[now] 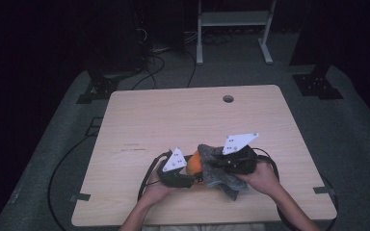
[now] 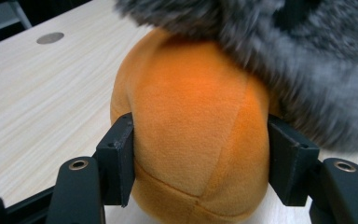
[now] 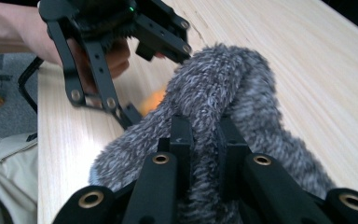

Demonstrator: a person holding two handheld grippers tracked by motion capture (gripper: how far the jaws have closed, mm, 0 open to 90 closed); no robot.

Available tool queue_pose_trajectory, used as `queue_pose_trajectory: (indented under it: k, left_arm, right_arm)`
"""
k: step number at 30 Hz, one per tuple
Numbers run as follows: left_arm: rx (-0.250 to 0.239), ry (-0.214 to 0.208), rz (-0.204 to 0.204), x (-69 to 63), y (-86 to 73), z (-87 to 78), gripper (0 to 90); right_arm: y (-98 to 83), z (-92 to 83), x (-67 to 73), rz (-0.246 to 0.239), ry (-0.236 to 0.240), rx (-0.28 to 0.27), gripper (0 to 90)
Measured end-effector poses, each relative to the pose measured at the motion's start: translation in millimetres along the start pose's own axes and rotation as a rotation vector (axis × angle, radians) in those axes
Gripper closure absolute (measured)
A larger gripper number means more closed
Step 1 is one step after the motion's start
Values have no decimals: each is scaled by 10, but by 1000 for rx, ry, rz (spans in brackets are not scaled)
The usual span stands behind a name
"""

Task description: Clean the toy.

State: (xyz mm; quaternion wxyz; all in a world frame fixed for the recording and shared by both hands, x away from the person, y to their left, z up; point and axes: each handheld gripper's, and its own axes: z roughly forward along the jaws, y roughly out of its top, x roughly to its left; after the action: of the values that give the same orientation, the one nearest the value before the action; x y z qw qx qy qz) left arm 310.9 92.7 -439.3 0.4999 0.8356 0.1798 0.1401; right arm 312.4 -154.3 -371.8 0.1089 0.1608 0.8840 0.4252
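High view: one wooden table (image 1: pixel 173 115) carrying one orange plush toy (image 1: pixel 195 162) and one grey furry cloth (image 1: pixel 217 169), both near the 6 o'clock edge, the cloth draped over the toy and trailing toward 4 o'clock. Left gripper (image 2: pixel 200 161), one of two, is clamped on the orange toy, a pad pressing each flank. Right gripper (image 3: pixel 204 140) is clenched on a fold of the grey cloth.
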Motion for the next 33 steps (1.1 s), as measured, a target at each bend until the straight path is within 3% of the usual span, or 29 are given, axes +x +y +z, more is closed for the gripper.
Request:
queue_pose_trajectory:
  k: [2, 5, 6, 8, 10, 12, 14, 17, 20, 22, 24, 27, 28, 31, 33]
  left_arm:
    - [1, -10, -14, 23, -11, -3, 355]
    - [15, -22, -68, 101, -75, -13, 329]
    - [15, -22, -68, 101, -75, -13, 298]
    - [32, -52, -145, 160, -58, -14, 175]
    - [45, -64, -182, 177, -2, -1, 56]
    - [12, -71, -156, 147, 25, -20, 49]
    - [11, -26, -95, 99, 11, -28, 194]
    - [22, -33, -93, 127, -25, -50, 268]
    - [23, -39, -88, 132, -39, -58, 286]
    - [22, -40, -105, 146, -40, -50, 285]
    - [24, -46, -151, 187, -43, -46, 263]
    - [33, -63, -224, 232, -20, -64, 98]
    - [22, -61, -232, 234, -6, -76, 71]
    - [21, -63, -198, 196, 25, -49, 116]
    - [1, -19, -123, 132, 29, -39, 271]
  right_arm:
    - [-87, -31, -51, 47, 1, -17, 794]
    - [-241, -75, -145, 115, -3, -55, 794]
    - [-276, -77, -157, 134, -11, -64, 794]
    - [-312, -64, -137, 150, -11, -78, 794]
    - [-303, -31, -75, 135, -11, -68, 794]
    - [-270, -17, -33, 118, 19, -65, 793]
    - [-238, -32, -11, 98, 10, -56, 793]
    - [-297, -65, -79, 129, 12, -67, 794]
    - [-403, -93, -136, 155, 8, -64, 794]
    - [-423, -127, -172, 168, -20, -48, 792]
    - [-374, -127, -237, 193, -32, -62, 792]
    - [-309, -15, -239, 198, 7, -68, 793]
    - [-315, 22, -227, 198, 27, -66, 793]
    - [-336, 31, -160, 183, 49, -64, 792]
    - [-328, 1, -136, 177, 40, -58, 793]
